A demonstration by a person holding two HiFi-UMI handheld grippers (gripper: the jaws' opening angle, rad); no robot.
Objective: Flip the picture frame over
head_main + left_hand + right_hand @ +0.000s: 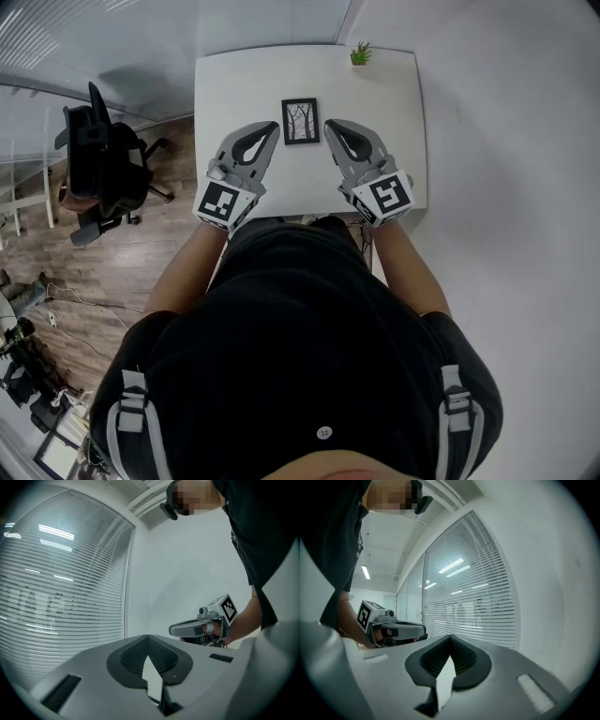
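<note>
Head view, nearest you: your forearms reach out over the near edge of the desk (234,89), with a pair of tongs in each hand. The left tongs (274,126) sit just left of the picture frame (300,121) and the right tongs (329,123) just right of it. Both tips angle in toward the frame's sides. This view cannot show whether the left tip grazes the frame's edge.

Both pairs are closed tight, pad against pad, and hold nothing. Each gripper view shows its ribbed pads meeting on empty air, with the other pair level across from it.

Between the two tips the picture frame lies flat on the desk, picture side up, with bare trees showing in a dark border. Beyond the frame, toward the far right corner, a small potted plant (360,54) stands well apart from it.

As for the step in hand, you cannot settle it from here. A frame lying face up fits one waiting to be turned onto its face. It equally fits one that lay face down and now shows its picture again. Either way, your tongs flank the frame with no grip on it.
</note>
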